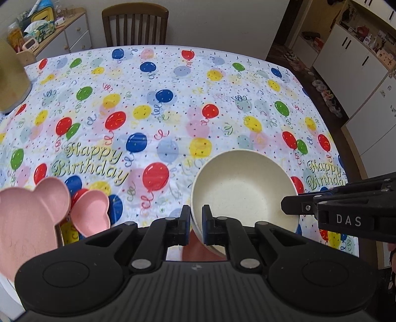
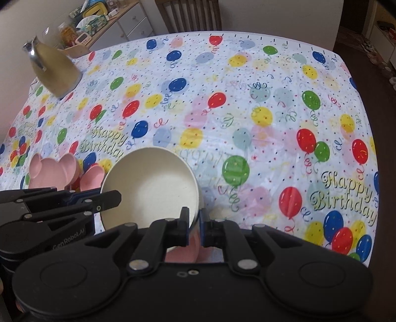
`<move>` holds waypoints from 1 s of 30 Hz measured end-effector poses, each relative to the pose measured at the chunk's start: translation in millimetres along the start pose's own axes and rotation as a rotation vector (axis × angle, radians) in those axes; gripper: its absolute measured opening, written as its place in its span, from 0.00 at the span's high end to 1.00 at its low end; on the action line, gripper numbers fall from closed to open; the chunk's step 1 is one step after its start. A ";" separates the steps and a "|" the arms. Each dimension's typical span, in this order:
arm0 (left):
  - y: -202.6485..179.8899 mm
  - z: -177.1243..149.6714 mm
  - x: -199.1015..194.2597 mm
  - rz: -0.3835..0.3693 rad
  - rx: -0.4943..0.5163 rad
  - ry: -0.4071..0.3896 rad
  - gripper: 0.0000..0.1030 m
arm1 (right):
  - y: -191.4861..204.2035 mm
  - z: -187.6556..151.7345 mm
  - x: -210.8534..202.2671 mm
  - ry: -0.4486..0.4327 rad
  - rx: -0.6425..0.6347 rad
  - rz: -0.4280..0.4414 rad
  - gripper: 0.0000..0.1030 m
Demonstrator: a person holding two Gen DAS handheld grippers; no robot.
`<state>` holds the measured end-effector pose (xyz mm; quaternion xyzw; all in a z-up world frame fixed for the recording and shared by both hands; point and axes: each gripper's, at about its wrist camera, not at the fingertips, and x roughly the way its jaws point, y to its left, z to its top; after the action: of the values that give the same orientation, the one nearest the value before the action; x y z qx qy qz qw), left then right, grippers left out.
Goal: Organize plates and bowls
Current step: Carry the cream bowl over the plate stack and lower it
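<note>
A cream bowl point(image 1: 245, 188) point(image 2: 151, 183) hangs tilted just above the balloon tablecloth, held by both grippers on opposite sides of its rim. My left gripper point(image 1: 196, 218) is shut on the bowl's left rim, one pad inside and one outside. My right gripper point(image 2: 194, 220) is shut on the right rim in the same way. Each gripper also shows in the other's view: the right gripper point(image 1: 292, 205) and the left gripper point(image 2: 111, 195). Pink bear-shaped plates point(image 1: 32, 198) point(image 2: 52, 171) lie to the left of the bowl, a smaller one point(image 1: 91, 213) point(image 2: 91, 178) beside the larger.
The table point(image 1: 173, 81) point(image 2: 247, 81) wears a balloon "Happy Birthday" cloth. A beige jug point(image 1: 12, 81) point(image 2: 54, 69) stands at its far left. A wooden chair point(image 1: 135, 24) point(image 2: 190, 14) is behind the far edge, a cluttered cabinet point(image 1: 61, 32) at the back left.
</note>
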<state>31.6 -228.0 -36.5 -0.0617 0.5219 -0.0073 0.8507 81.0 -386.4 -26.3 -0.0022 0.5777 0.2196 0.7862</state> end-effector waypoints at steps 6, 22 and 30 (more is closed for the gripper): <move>1.7 -21.5 -0.7 0.010 -0.020 0.025 0.91 | 3.7 -15.6 4.2 0.030 -0.013 0.021 0.93; 9.0 -43.4 5.9 0.008 -0.046 0.058 0.91 | 5.8 -33.8 18.9 0.087 -0.019 0.039 0.92; 8.6 -43.4 8.6 0.002 -0.057 0.062 0.91 | 7.5 -33.7 19.2 0.089 -0.028 0.043 0.83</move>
<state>-3.5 -224.3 -64.5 -0.0853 0.5481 0.0064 0.8320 52.4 -381.7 -53.0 -0.0104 0.6087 0.2443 0.7547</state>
